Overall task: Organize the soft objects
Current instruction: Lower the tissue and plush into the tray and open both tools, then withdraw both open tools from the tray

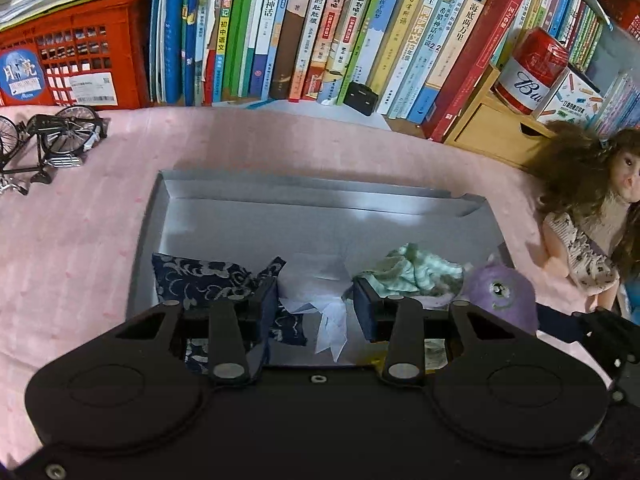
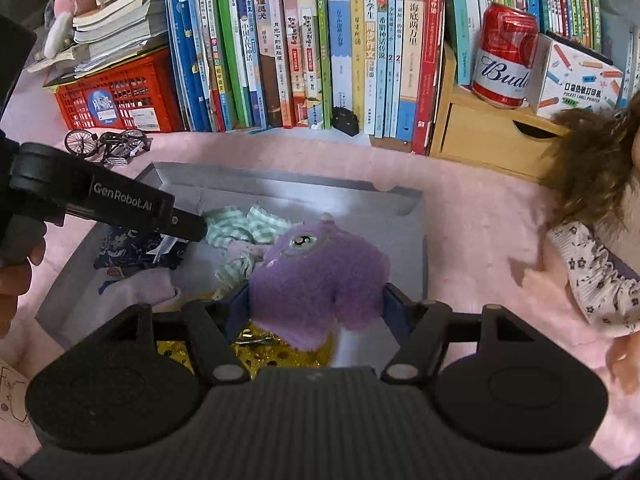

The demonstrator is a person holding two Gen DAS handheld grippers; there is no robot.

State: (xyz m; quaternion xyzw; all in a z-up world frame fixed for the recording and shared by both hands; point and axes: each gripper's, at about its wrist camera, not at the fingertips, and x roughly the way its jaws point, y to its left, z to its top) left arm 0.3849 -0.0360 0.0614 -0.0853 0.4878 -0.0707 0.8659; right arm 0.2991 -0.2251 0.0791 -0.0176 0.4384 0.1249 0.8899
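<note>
While the grey box (image 1: 192,216) sat on pink bedding, both claws hung over it.

Inside the box lay a navy patterned cloth (image 1: 200,280) at its left side, white crumpled paper (image 1: 316,292) in the middle, a green-and-white striped cloth (image 1: 416,272) beyond, and gold sequined fabric (image 2: 276,354) at its near edge. The left claw (image 1: 316,306) pinched a strip of the navy cloth against one finger. The right claw (image 2: 316,306), tilted downward, bracketed the fuzzy purple plush toy (image 2: 320,276) at the box's right side; grip or mere contact, I cannot tell.

Fuzzy purple plush toy (image 2: 316,276), matt grey cardboard box (image 1: 320,216), pink cloth cover (image 1: 80,240).
</note>
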